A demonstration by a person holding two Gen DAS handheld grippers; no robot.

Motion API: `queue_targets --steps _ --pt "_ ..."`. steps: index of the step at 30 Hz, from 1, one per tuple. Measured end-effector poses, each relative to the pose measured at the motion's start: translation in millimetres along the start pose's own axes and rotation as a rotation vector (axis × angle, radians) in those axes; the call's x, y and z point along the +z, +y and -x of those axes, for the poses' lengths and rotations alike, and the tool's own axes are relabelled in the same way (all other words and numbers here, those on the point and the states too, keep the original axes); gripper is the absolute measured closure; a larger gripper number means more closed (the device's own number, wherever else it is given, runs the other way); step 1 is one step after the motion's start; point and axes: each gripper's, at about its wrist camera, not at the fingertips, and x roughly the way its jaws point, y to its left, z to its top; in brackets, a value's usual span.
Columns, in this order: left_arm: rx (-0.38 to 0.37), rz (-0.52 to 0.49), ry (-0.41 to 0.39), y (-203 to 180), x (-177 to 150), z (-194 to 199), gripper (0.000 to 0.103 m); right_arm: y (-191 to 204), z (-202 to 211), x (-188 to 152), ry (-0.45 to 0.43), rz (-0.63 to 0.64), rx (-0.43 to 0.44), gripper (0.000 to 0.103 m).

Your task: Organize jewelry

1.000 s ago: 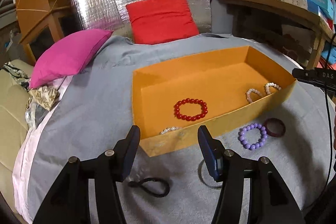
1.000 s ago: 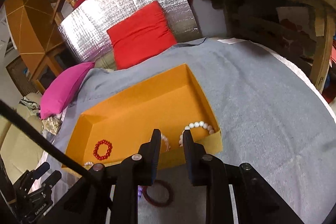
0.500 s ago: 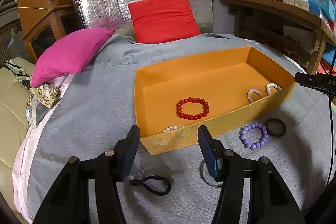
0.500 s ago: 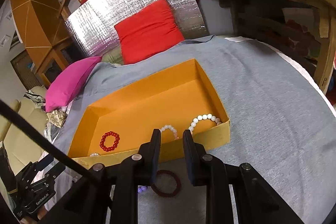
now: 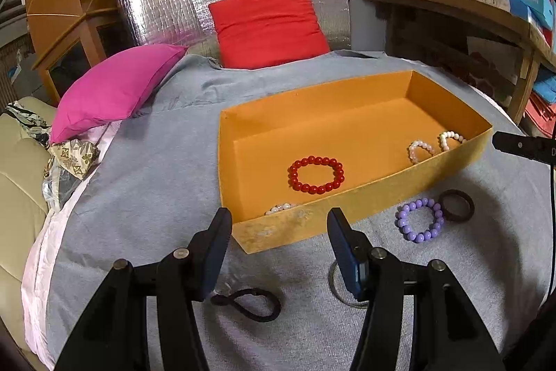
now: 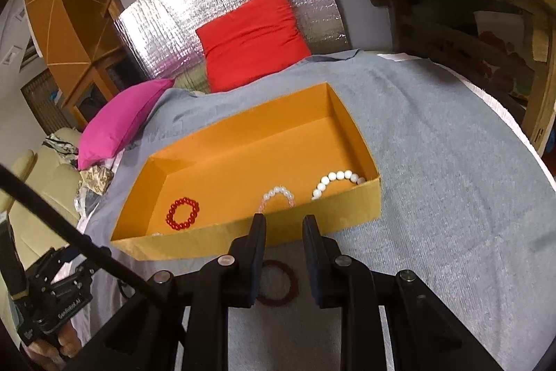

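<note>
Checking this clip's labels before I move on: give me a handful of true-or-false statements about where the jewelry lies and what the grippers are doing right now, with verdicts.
1. The red bead bracelet lies inside the orange box. True.
2. The purple bead bracelet is in the box too. False: it lies on the grey cloth outside the box's near wall, beside a dark ring bangle.
3. The left gripper holds the black hair tie. False: its jaws stand apart and empty, with the tie lying on the cloth below them.
4. Two pale bead bracelets lie near the box's right end. True.
5. The right gripper is clamped on the dark ring bangle. False: nothing is between its jaws; the bangle lies on the cloth beneath.
</note>
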Motion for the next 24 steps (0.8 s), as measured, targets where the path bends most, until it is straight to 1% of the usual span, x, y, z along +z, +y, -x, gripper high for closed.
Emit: queue_targets --steps 16,18,24 --pt "0.001 -0.029 0.035 -8 -3 -12 0.045 -9 -6 -8 0.057 0.003 0.014 0.079" --pt "-0.007 -0.028 0.054 -7 -5 -16 0.045 -10 -7 -8 0.066 0.000 0.016 0.079" --pt "-0.044 -0.009 0.149 -2 -15 -34 0.045 -19 -13 -9 0.108 -0.026 0.018 0.079"
